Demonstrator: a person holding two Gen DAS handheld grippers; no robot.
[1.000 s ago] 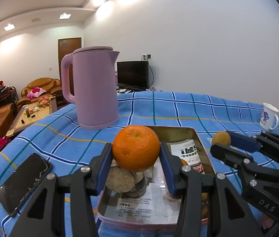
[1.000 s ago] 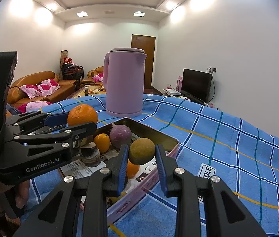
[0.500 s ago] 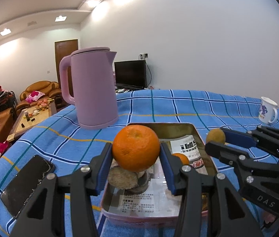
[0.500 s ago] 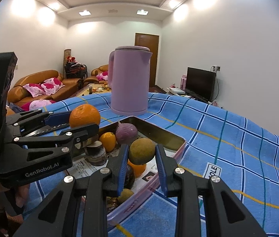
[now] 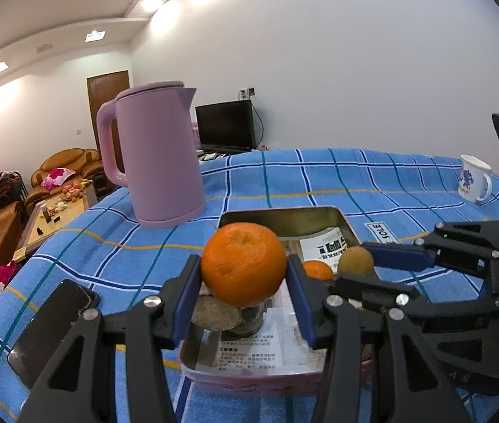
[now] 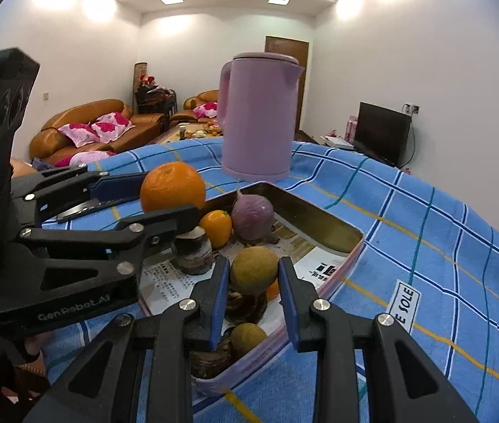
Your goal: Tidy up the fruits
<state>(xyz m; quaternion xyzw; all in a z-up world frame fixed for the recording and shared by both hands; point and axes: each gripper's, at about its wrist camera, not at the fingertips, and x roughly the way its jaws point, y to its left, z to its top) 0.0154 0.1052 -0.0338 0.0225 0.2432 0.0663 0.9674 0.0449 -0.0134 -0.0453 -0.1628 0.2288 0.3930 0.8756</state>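
Note:
My left gripper is shut on a big orange, held above the near end of a metal tray with a pink rim. My right gripper is shut on a small brownish-green round fruit, over the tray's near corner. Each gripper also shows in the other view, the orange at the left and the brown fruit at the right. Inside the tray lie a small orange, a purple round fruit, a cut stub and printed paper.
A tall pink kettle stands on the blue checked cloth just behind the tray. A black phone lies at the near left, a white mug at the far right. A "SOLE" label lies beside the tray.
In the left wrist view the right gripper with the brown fruit has slid left and a little lower, over the tray's right side. The orange stays gripped in the same spot.

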